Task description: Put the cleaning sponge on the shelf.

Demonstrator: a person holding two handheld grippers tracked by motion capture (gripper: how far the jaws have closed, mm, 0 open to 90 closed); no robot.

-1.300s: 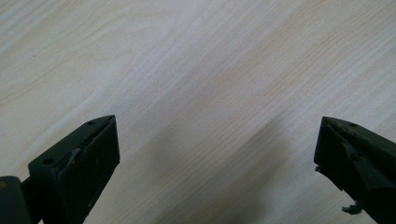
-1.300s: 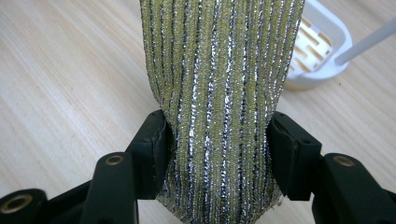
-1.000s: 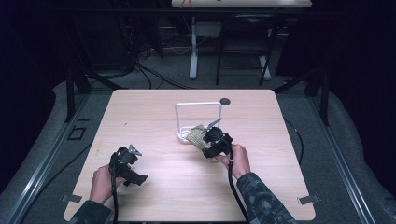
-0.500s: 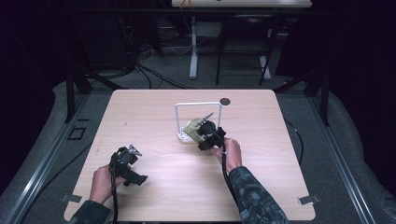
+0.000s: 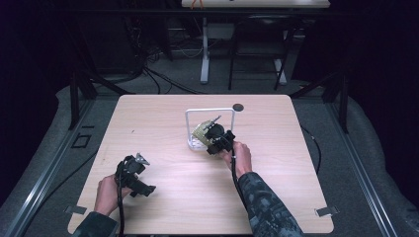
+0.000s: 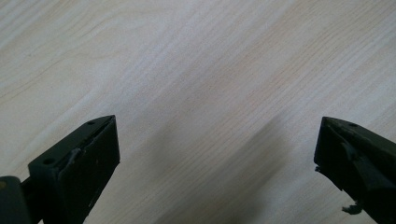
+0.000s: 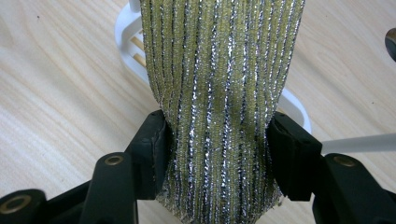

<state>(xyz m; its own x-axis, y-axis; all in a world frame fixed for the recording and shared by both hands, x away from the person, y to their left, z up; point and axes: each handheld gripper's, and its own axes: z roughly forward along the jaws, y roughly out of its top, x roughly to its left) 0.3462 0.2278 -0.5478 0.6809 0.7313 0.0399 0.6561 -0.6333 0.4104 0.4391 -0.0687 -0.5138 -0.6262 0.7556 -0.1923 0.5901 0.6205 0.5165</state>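
Both fingers of the right gripper [image 7: 217, 154] pinch the glittery cloth [image 7: 219, 84] before the white rack [image 7: 128, 32]; left gripper [image 6: 217, 154] spread.

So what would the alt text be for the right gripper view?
Two black jaws of the right gripper pinch a glittery gold-and-silver striped sponge cloth, squeezing it narrow. Behind it, a white rack with a round base stands on the pale wooden table.

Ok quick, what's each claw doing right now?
Left gripper: open, holding nothing, over the bare table.
Right gripper: closed on the sparkly gold cloth.
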